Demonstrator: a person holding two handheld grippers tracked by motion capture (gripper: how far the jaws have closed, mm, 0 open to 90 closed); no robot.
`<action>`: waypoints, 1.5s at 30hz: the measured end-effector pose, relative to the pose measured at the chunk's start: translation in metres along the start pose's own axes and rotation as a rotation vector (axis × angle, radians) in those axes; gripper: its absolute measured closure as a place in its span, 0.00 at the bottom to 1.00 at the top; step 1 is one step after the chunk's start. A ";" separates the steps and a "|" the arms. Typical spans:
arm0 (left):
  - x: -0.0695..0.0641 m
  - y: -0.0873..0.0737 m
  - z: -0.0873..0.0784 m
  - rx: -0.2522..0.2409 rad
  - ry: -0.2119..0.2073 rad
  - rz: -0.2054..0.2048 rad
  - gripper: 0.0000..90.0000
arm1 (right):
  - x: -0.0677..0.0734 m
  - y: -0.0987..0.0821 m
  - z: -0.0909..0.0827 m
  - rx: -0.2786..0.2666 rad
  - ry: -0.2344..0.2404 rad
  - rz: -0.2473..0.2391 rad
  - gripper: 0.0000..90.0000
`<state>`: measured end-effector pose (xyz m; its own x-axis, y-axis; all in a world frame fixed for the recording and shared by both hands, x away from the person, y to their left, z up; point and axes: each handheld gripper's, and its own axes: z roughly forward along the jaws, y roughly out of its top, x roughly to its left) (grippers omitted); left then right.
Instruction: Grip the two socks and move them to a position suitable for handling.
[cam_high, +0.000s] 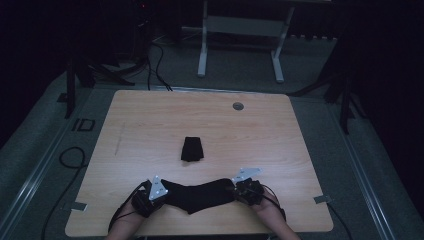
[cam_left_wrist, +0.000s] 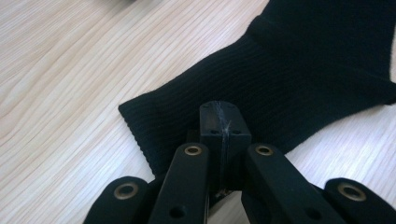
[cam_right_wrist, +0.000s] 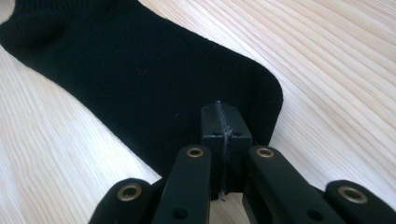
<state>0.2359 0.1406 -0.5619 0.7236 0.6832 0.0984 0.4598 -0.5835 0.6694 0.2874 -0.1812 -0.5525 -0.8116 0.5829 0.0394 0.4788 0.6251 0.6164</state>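
Observation:
A long black sock (cam_high: 199, 195) lies stretched along the near edge of the wooden table (cam_high: 150, 125), between my two grippers. My left gripper (cam_high: 159, 192) is at its left end, and in the left gripper view the gripper (cam_left_wrist: 223, 125) has its jaws pressed together on the ribbed cuff of the sock (cam_left_wrist: 289, 74). My right gripper (cam_high: 240, 188) is at the other end, where the gripper (cam_right_wrist: 224, 126) is shut on the rounded toe of the sock (cam_right_wrist: 140, 79). A second black sock (cam_high: 192, 149), folded small, rests at the table's middle.
A round grey cable grommet (cam_high: 238, 106) sits in the table's far edge. A white desk frame (cam_high: 240, 45) stands on the floor beyond. Cables (cam_high: 70, 160) trail on the floor at the left. The person's forearms enter at the bottom.

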 end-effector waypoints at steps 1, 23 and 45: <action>-0.002 0.003 0.003 -0.005 -0.002 0.004 1.00 | -0.002 -0.003 -0.003 0.002 -0.009 0.004 1.00; -0.022 0.034 0.032 -0.058 -0.120 0.031 1.00 | -0.033 -0.050 -0.042 -0.014 -0.058 0.118 1.00; -0.004 0.013 -0.009 -0.230 -0.119 -0.047 0.58 | -0.036 0.059 -0.044 -0.174 0.002 0.009 0.83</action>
<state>0.2344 0.1340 -0.5470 0.7659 0.6429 -0.0143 0.3745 -0.4279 0.8226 0.3304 -0.1884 -0.4831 -0.8082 0.5870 0.0472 0.4214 0.5204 0.7427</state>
